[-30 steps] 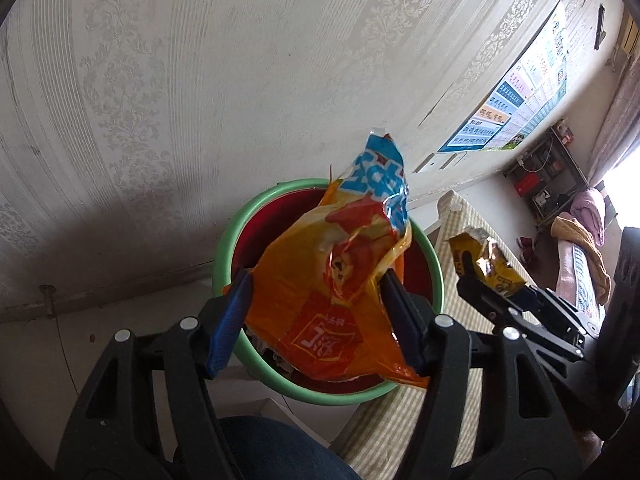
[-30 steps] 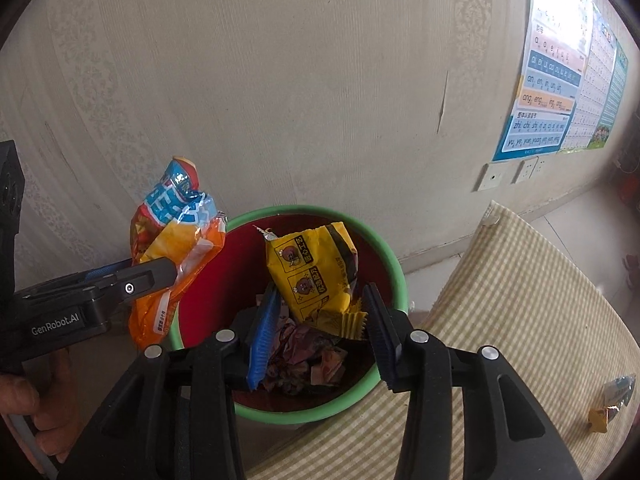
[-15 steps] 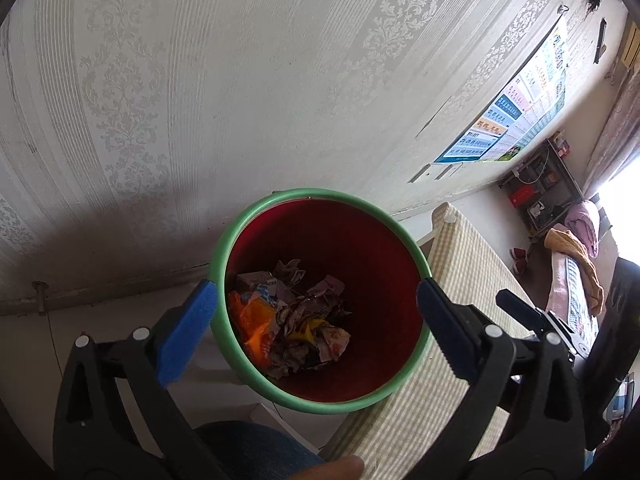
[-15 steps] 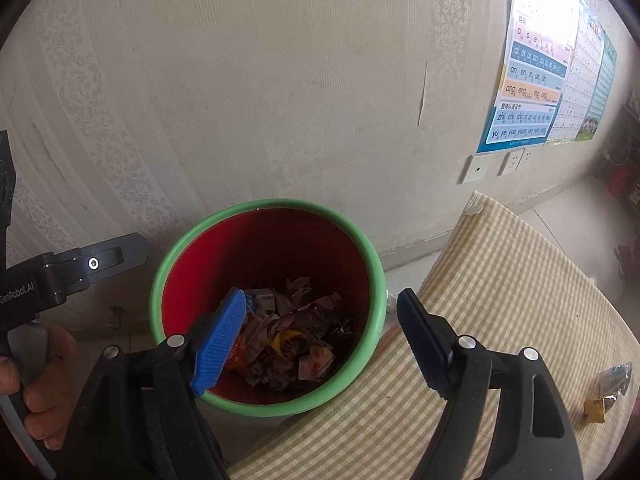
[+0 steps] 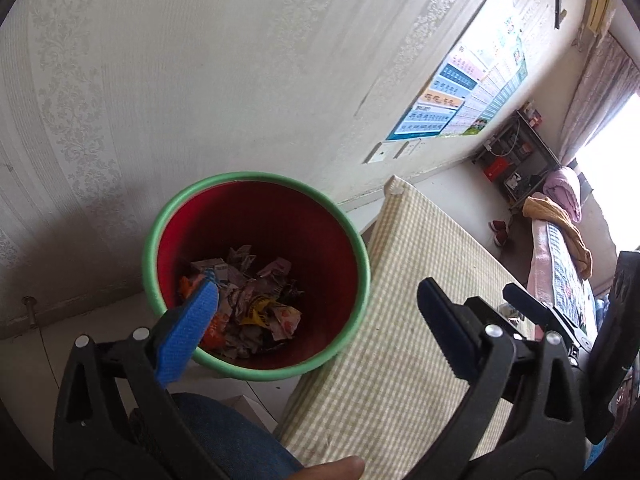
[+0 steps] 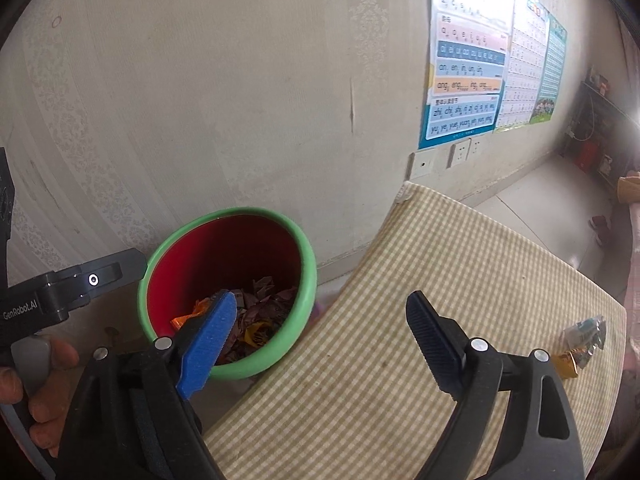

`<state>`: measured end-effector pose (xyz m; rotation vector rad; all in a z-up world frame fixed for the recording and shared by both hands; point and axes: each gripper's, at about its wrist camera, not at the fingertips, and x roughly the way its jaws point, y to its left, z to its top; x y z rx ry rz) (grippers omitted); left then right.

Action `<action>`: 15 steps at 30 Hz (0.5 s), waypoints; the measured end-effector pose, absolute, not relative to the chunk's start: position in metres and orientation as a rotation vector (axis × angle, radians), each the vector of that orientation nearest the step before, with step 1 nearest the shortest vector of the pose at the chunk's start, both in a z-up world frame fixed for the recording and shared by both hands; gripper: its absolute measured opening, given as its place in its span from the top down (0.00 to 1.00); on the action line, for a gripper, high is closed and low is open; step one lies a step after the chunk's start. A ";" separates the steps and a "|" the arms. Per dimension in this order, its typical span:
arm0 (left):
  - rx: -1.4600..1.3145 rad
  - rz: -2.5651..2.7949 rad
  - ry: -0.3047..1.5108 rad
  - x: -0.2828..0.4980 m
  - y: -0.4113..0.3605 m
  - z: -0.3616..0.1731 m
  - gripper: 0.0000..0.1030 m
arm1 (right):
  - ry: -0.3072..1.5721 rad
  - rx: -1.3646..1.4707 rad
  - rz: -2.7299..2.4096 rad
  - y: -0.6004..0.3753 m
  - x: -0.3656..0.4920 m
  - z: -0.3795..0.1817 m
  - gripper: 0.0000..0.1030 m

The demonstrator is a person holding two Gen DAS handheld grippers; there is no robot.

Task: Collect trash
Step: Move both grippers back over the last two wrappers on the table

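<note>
We see a red bin [image 5: 256, 216] with a green rim beside the checked surface [image 6: 460, 280], already holding crumpled wrappers [image 5: 248, 304]. Our left tongs [image 5: 316, 312] gape wide and empty; our right tongs [image 6: 320, 322] are opening, nothing between them. Two wrappers [image 6: 580, 344] remain at the surface's far edge.

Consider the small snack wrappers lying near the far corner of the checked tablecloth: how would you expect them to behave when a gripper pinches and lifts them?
The snack wrappers look crinkled and thin, so probably floppy and very light. Their glossy film may slip between pads. Lying flat on the checked tablecloth, they seem unlikely to roll, though a nudge would probably slide them.
</note>
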<state>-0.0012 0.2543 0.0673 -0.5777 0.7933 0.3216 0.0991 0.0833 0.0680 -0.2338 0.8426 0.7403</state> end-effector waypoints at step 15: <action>-0.440 0.090 0.813 0.043 0.119 0.093 0.05 | 0.825 -0.130 0.516 -0.071 0.104 0.081 0.17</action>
